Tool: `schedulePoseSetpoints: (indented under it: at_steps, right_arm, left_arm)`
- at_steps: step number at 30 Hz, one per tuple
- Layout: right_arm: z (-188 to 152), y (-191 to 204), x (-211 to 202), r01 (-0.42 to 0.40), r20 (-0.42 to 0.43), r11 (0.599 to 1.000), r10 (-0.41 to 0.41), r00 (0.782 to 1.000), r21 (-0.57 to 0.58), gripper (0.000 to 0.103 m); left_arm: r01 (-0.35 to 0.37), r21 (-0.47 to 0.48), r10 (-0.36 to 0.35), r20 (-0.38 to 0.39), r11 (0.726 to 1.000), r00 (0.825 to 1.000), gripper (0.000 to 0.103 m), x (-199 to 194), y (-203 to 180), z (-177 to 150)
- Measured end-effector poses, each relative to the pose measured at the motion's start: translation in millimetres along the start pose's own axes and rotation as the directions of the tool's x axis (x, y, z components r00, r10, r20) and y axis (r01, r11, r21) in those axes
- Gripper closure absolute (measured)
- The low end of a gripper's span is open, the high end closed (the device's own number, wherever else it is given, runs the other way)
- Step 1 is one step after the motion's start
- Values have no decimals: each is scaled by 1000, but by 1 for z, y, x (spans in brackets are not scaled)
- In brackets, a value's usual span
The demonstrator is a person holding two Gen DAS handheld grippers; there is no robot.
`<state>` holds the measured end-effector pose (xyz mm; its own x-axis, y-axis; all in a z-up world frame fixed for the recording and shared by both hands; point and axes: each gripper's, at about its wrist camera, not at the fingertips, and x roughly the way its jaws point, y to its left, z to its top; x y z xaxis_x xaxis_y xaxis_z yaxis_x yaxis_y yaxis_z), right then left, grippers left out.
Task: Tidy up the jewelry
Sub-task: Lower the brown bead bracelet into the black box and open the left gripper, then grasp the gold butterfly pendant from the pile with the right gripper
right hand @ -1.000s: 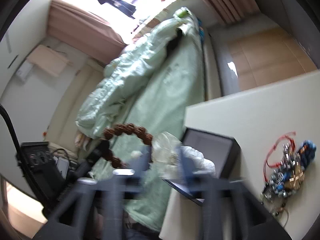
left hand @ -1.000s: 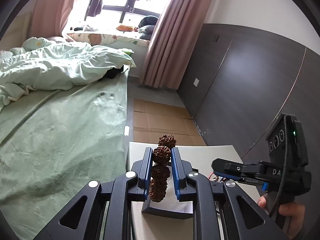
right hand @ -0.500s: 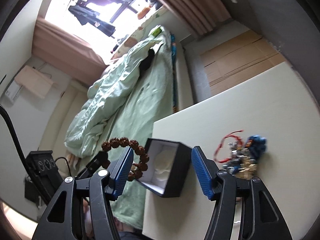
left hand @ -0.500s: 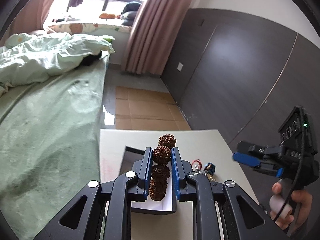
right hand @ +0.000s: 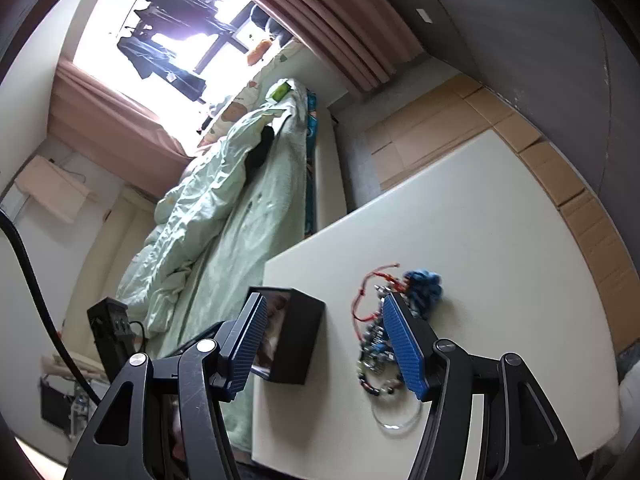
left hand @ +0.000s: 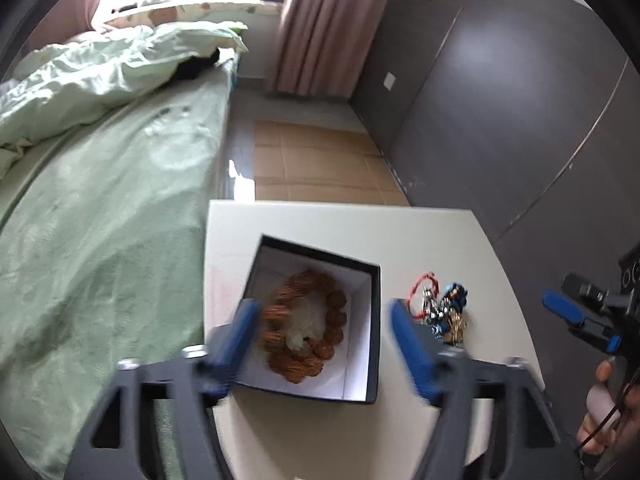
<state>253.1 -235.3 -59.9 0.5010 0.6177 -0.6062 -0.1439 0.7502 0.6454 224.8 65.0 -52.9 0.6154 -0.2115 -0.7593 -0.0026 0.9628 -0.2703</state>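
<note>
A: One bracelet is in. Your left claw (left hand: 320,336) has just been opening, and its jaws stand wide apart with nothing pinched. The brown bead bracelet (left hand: 302,330) lies inside the black box (left hand: 370,344), around a white cushion.

B: So what do you do now?

A: Lift that claw straight up, so you don't bump the box. It sits close to the tabletop (left hand: 332,224) edge at nine o'clock, by the bed (left hand: 100,208).

B: And your right claw (right hand: 324,344)?

A: Its jaws are apart too, and they hold nothing. The jewelry pile (right hand: 384,320) sits on the tabletop at three o'clock from the box. Go down slowly and pinch just one piece, because the red cord and the blue thing look tangled together.

B: What can't you see well?

A: The left view is blurry, so the beads look smeared. In the right view a blue finger (right hand: 402,344) covers part of the pile. You can't tell how many pieces are in it. The box hides the bracelet from that side.
</note>
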Motion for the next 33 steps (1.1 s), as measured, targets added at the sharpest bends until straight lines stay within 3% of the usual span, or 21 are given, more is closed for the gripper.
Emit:
schedulePoseSetpoints:
  at_steps: [7,15,19,30,33]
  right_arm:
    - [-6,-15,-4,60,-21,998,-60,998,-1,42]
    - [-11,-36,22,122,-98,992,-118,988,39,42]
    - [-13,-41,38,167,-132,986,-161,978,31,51]
    - [-21,-40,74,226,-186,974,-227,956,-28,52]
    - [-21,-43,85,243,-205,969,-245,948,-33,59]
  left_arm:
    - [29,17,-29,28,999,999,24,-7,-9,-1]
    - [64,52,-67,54,997,996,24,-1,-30,-2]
    - [82,79,-86,53,994,995,24,7,-42,-1]
    - [133,91,-138,48,987,989,28,29,-54,0]
    - [145,88,-148,34,986,988,30,35,-54,0]
